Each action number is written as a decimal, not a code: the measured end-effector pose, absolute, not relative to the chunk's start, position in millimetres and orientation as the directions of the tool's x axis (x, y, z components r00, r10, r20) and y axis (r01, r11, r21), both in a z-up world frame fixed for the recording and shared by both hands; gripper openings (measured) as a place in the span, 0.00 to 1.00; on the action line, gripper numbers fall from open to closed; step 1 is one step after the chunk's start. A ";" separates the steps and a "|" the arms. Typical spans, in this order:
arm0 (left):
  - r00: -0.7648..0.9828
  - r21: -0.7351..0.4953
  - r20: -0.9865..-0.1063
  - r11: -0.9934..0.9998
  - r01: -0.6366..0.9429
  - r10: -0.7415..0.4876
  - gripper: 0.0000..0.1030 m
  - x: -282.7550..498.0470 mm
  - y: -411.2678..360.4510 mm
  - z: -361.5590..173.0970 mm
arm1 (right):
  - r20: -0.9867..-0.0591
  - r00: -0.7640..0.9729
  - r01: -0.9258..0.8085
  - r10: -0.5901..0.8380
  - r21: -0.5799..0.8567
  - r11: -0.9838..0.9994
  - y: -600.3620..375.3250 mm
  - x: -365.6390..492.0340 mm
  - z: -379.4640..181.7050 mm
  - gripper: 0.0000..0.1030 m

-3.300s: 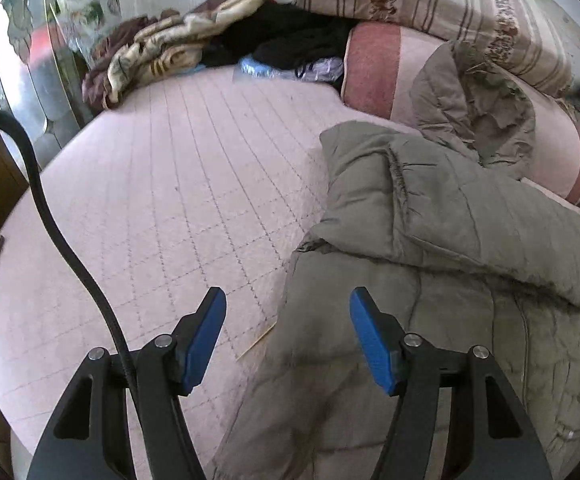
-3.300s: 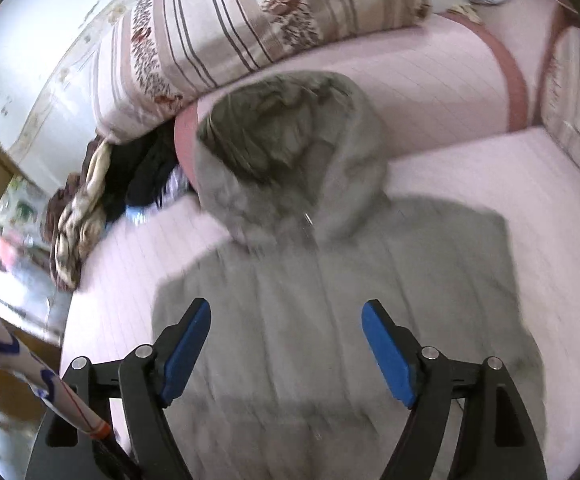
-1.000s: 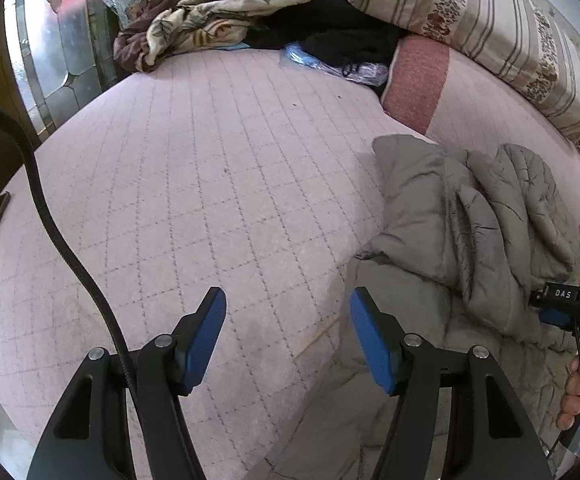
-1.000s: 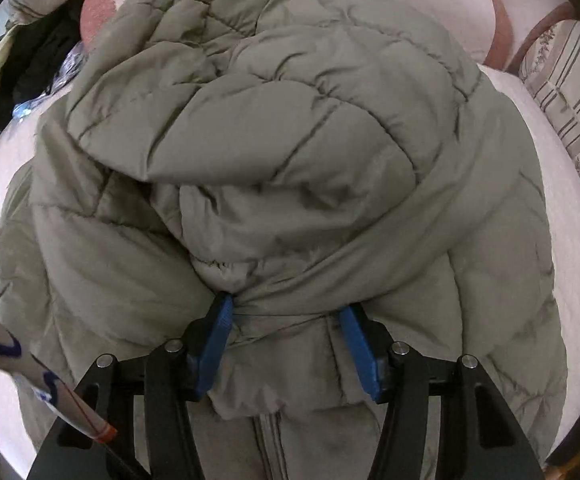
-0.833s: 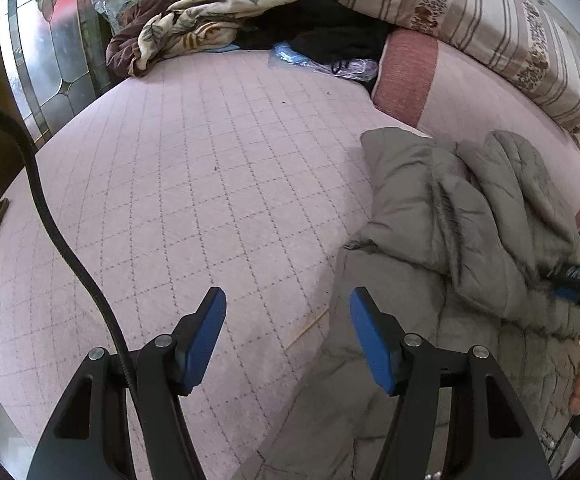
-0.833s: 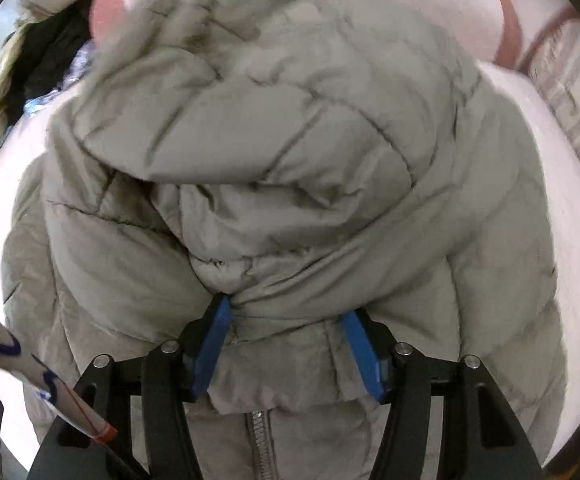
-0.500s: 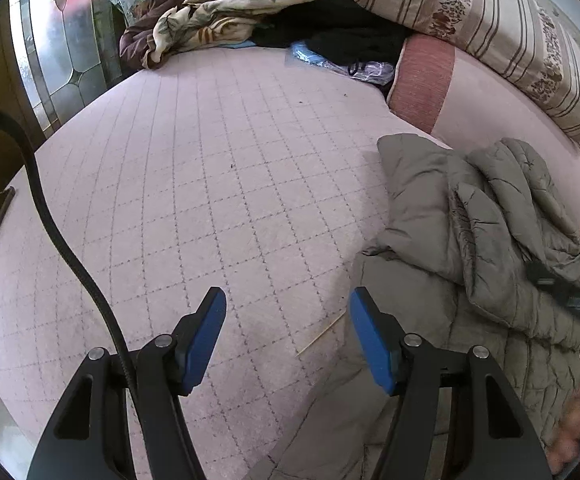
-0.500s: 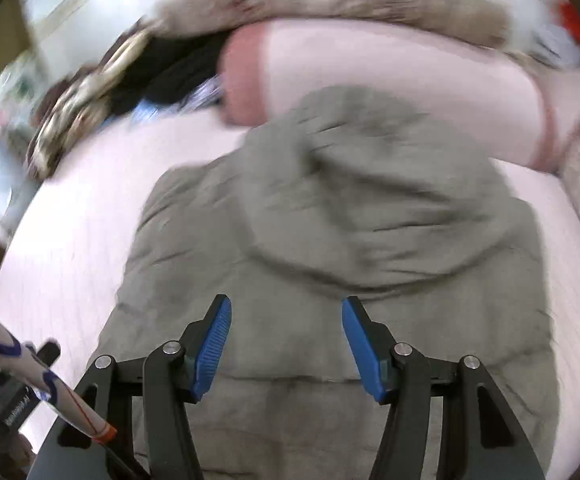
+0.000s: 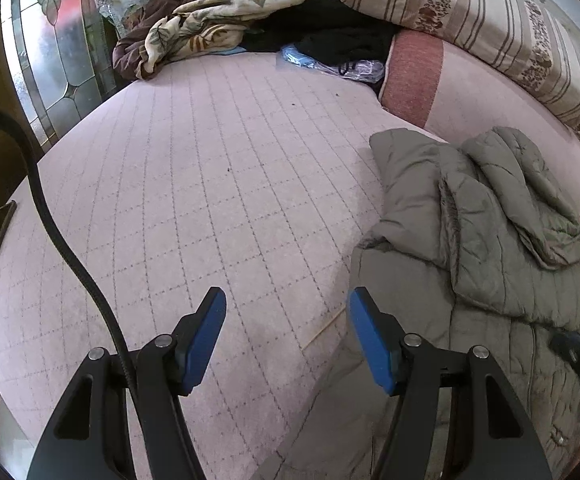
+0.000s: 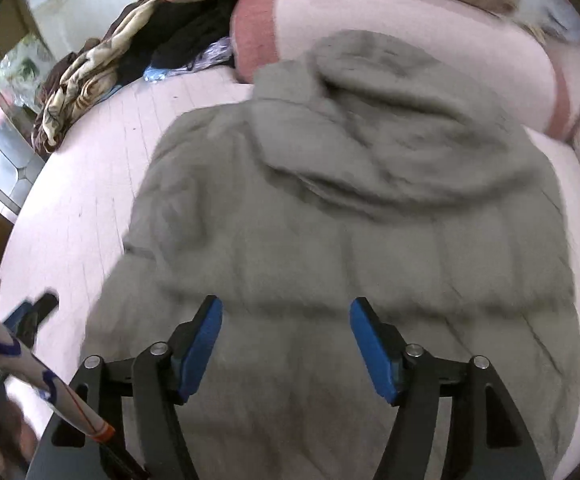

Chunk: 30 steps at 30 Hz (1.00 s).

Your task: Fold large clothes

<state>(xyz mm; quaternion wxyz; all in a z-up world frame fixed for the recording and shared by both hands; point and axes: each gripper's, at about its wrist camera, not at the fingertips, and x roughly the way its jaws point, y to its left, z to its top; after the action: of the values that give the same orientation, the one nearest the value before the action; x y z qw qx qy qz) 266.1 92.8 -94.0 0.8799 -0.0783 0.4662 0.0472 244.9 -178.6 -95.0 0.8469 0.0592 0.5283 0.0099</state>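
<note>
An olive-grey quilted jacket lies on the pink quilted bed, its hood folded down over its chest. In the left wrist view the jacket fills the right side. My left gripper hangs open above bare bed just left of the jacket's edge, holding nothing. Above the jacket's lower body my right gripper hovers, its jaws opening with nothing pressed between the blue pads. The right wrist view is blurred by motion. The right gripper's tip shows as a dark blur at the right edge of the left wrist view.
A heap of blankets and dark clothes lies at the bed's far side. A striped bolster rests on a pink cushion behind the jacket. A glass-panelled door stands at the left. A thin stick lies by the jacket's edge.
My right gripper let go of the hood fold, widened its jaws and pulled back and up from the jacket. The hood stays folded down. My left gripper kept still.
</note>
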 end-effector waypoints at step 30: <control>0.356 -0.374 -0.868 0.927 -0.011 -0.346 0.64 173.6 115.9 -147.4 | -0.850 0.495 0.491 0.181 0.445 0.749 -457.9 21.3 -143.6 0.90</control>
<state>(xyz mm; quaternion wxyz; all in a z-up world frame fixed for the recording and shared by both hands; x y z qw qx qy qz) 173.6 115.9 -147.4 0.8077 -0.1600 0.5578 -0.1039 21.3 -457.9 -143.6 0.7945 0.3407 0.4931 -0.0977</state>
